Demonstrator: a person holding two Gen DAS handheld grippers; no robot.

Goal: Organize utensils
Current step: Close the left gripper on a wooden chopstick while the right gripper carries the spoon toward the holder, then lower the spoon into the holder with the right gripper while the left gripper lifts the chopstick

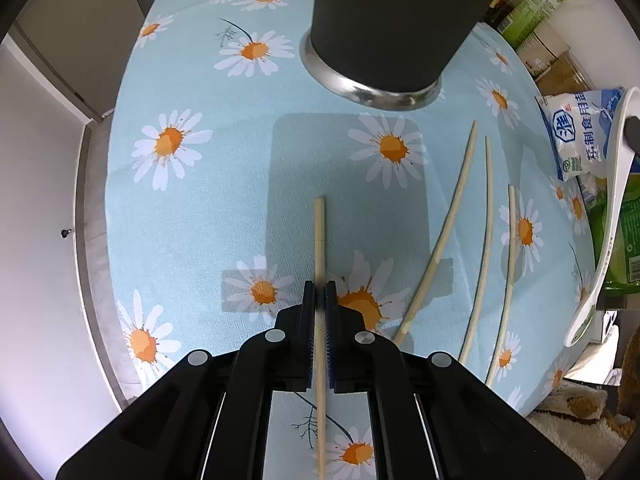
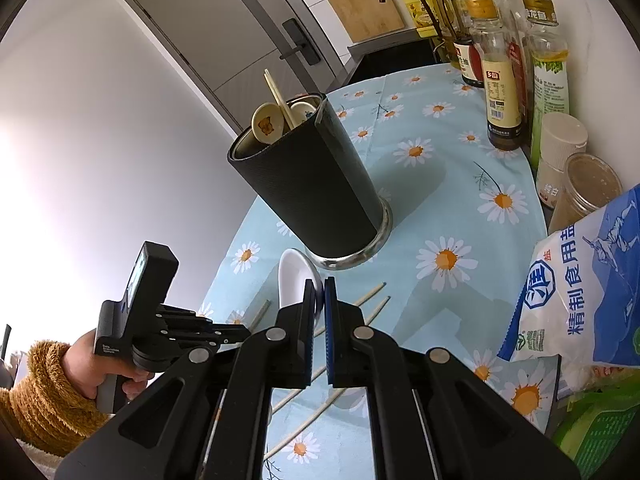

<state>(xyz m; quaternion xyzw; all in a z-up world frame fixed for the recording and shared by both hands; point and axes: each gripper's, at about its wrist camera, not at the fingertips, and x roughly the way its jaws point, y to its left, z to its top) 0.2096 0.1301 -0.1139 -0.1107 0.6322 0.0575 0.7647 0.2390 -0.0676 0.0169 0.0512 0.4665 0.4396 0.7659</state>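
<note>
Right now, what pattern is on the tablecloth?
Light blue tablecloth printed with white daisies with orange centres; the left wrist view shows it best.

My left claw (image 1: 320, 292) and right claw (image 2: 319, 300): black plastic, silver screws, blue pads; my sleeve (image 2: 48, 392) is fuzzy mustard fleece.

The counter (image 1: 192, 208) lies bare to the left of the black utensil holder (image 2: 312, 192). On the right, three loose chopsticks (image 1: 486, 240), a salt bag (image 2: 584, 292) and bottles (image 2: 500, 80) crowd the edge.
</note>
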